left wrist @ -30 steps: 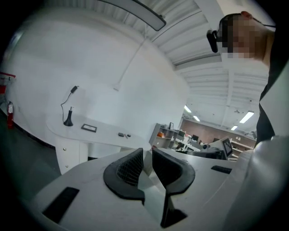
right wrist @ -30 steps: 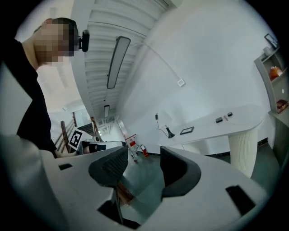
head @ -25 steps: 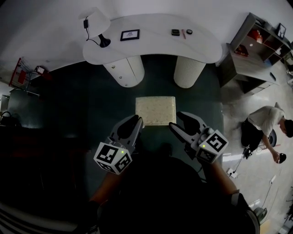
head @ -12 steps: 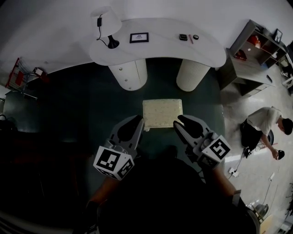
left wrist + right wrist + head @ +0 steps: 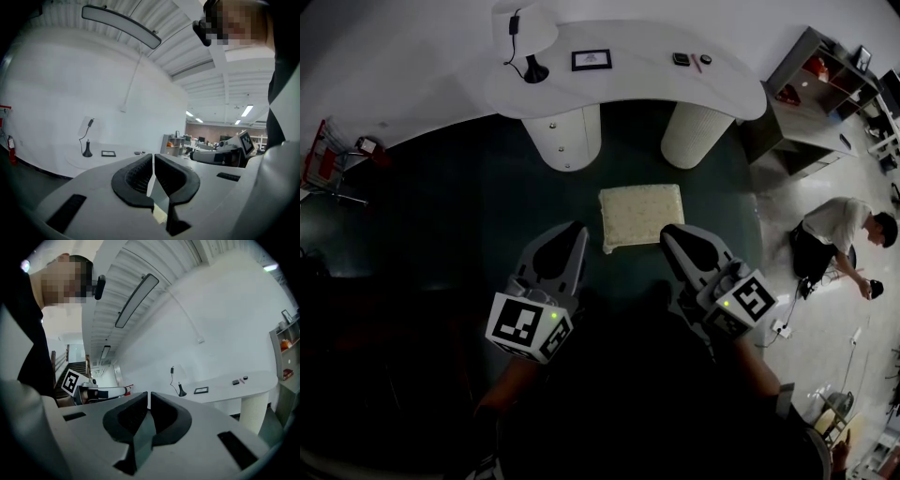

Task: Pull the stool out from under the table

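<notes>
The stool [image 5: 642,216] stands at frame centre on the dark green carpet [image 5: 441,216], clear of the white table [image 5: 628,84] above it. The left claw [image 5: 574,232] and the right claw [image 5: 673,234] flank its near edge, each pressed together on nothing. With no hold, a further tug would likely slip off, or a nudge could shove the stool back toward the table legs. A lamp [image 5: 530,37] and frame [image 5: 592,59] sit on the table. At the right of the frame are shelves [image 5: 825,84] and a crouching person [image 5: 839,234].
</notes>
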`<act>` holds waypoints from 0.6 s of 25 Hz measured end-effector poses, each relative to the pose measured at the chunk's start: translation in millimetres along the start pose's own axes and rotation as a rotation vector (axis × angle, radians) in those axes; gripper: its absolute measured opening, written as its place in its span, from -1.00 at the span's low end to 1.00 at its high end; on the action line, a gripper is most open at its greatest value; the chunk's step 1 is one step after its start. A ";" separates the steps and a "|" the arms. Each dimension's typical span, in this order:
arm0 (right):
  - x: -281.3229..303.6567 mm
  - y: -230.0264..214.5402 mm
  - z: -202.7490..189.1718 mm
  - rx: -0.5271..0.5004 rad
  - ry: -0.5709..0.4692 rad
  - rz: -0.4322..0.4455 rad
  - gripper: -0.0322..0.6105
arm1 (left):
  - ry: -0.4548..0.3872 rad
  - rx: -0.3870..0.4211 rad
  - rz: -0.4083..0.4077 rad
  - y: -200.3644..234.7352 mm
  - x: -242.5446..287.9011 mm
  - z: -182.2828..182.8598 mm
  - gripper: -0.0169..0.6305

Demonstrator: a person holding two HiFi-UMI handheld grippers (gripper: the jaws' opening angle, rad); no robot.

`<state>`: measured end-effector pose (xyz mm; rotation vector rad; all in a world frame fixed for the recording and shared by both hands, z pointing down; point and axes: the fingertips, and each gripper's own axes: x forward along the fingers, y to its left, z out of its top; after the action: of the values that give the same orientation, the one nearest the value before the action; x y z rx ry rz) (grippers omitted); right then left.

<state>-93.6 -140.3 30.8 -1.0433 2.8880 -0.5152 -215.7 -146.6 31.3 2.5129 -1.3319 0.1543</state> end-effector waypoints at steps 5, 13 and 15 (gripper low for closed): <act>-7.9 -7.4 -0.2 -0.040 0.012 -0.038 -0.83 | -0.030 0.019 0.003 -6.2 7.3 1.8 -0.87; -21.6 -21.3 15.7 -0.108 -0.010 -0.044 -0.85 | -0.035 0.034 0.037 -13.2 17.4 2.2 -0.88; -23.8 -27.0 22.5 -0.130 -0.021 -0.049 -0.85 | -0.039 0.055 0.044 -15.1 19.8 6.1 -0.88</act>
<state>-55.4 -151.5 16.0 -1.1308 2.9183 -0.3199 -192.3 -156.1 26.9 2.5454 -1.4168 0.1546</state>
